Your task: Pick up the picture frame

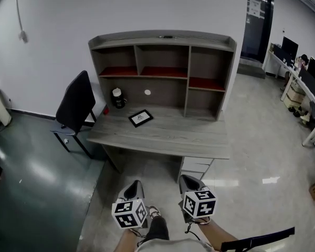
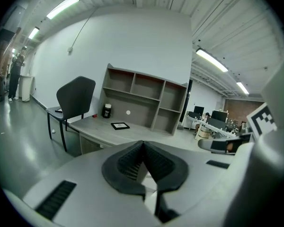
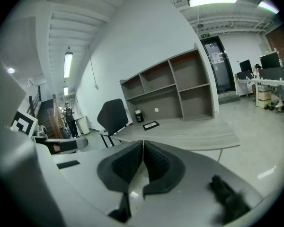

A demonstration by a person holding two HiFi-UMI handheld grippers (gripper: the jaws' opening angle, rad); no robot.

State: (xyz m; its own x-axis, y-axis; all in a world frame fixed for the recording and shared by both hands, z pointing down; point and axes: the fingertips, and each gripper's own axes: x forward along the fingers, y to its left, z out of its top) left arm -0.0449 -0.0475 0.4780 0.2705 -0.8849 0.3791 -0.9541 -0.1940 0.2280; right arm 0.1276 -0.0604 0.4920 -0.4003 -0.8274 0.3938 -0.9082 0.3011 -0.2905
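A small black picture frame [image 1: 140,118] lies flat on the grey desk [image 1: 163,138], left of its middle; it also shows as the frame [image 2: 119,126] and the frame [image 3: 150,125] in the gripper views. My left gripper [image 1: 136,185] and right gripper [image 1: 187,181] hang low in front of the desk, well short of it, each pointing toward it. Both have their jaws pressed together with nothing between them: left gripper [image 2: 142,145], right gripper [image 3: 143,143].
The desk carries a hutch of open shelves [image 1: 163,70] with a dark jar [image 1: 117,97] below it. A black chair [image 1: 74,106] stands at the desk's left end. Drawers [image 1: 197,167] sit under the desk's right side. More desks and monitors [image 1: 304,72] line the far right.
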